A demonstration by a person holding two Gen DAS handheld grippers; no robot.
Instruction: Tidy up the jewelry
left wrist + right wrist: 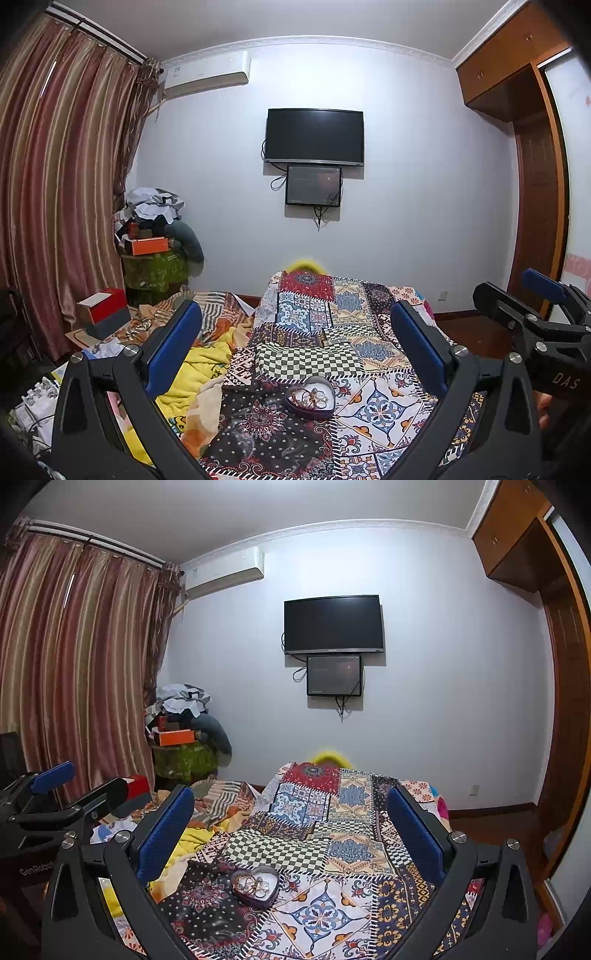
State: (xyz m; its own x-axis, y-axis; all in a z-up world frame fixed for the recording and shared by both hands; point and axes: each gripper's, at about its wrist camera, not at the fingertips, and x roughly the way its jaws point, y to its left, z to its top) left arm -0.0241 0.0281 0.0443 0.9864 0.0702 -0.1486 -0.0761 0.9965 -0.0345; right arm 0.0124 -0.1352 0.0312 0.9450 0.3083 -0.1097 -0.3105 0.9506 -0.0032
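Observation:
A dark heart-shaped box point(309, 398) point(255, 885) lies open on the patchwork quilt point(376, 406) point(321, 915), holding a tangle of rings and bracelets. My left gripper point(295, 339) is held above and short of the box, open, with nothing between its blue pads. My right gripper point(291, 819) is open too, raised over the quilt with the box low between its fingers; it also shows at the right edge of the left wrist view point(517, 295). The left gripper appears at the left edge of the right wrist view point(85, 790).
A yellow blanket point(207, 373) is bunched left of the quilt. A red and white box point(103, 306) sits on clutter by the striped curtain point(62, 184). A pile of clothes and boxes point(155, 236) fills the corner. A TV point(314, 136) hangs on the far wall, a wardrobe point(535, 147) stands right.

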